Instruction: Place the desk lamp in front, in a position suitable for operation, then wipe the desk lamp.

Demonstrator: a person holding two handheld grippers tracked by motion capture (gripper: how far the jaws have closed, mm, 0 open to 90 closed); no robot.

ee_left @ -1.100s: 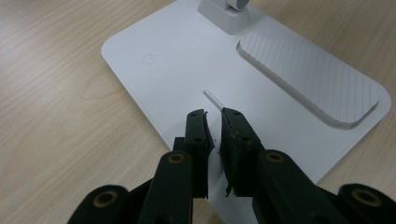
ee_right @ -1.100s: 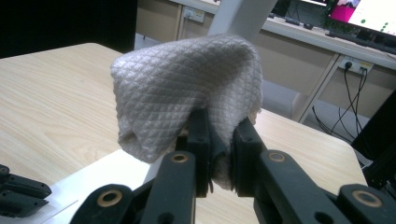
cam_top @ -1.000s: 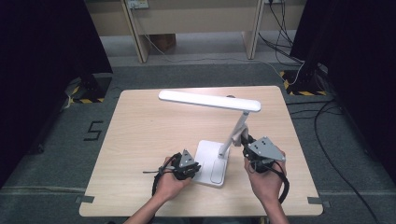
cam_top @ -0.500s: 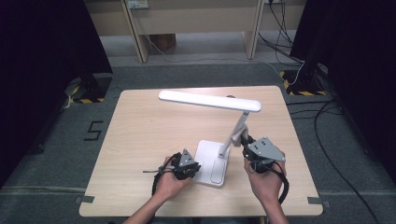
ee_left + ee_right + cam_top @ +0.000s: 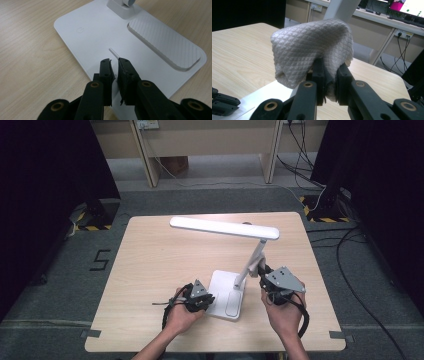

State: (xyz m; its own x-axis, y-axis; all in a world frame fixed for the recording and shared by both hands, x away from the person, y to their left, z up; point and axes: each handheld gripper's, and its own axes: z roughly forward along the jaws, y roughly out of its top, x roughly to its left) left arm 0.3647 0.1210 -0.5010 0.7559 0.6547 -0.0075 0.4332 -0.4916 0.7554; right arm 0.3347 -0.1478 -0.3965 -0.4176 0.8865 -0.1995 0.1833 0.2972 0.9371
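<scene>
A white desk lamp stands near the table's front: flat base (image 5: 227,295), slanted arm (image 5: 252,262), long lit head (image 5: 225,227). My left gripper (image 5: 204,299) sits at the base's left side. In the left gripper view its jaws (image 5: 114,61) are shut to a thin slit with nothing in them, tips low over the base (image 5: 95,32), near a thin white line (image 5: 113,53). My right gripper (image 5: 263,270) is beside the lamp arm. It is shut on a grey quilted cloth (image 5: 312,47), which bulges over the jaws (image 5: 329,65) in front of the arm (image 5: 340,8).
The wooden table (image 5: 150,260) is bare to the left and behind the lamp. The base has a textured recess (image 5: 165,42) and a power symbol (image 5: 79,30). Cables (image 5: 350,285) lie on the floor to the right, and desk legs (image 5: 145,155) stand beyond the table.
</scene>
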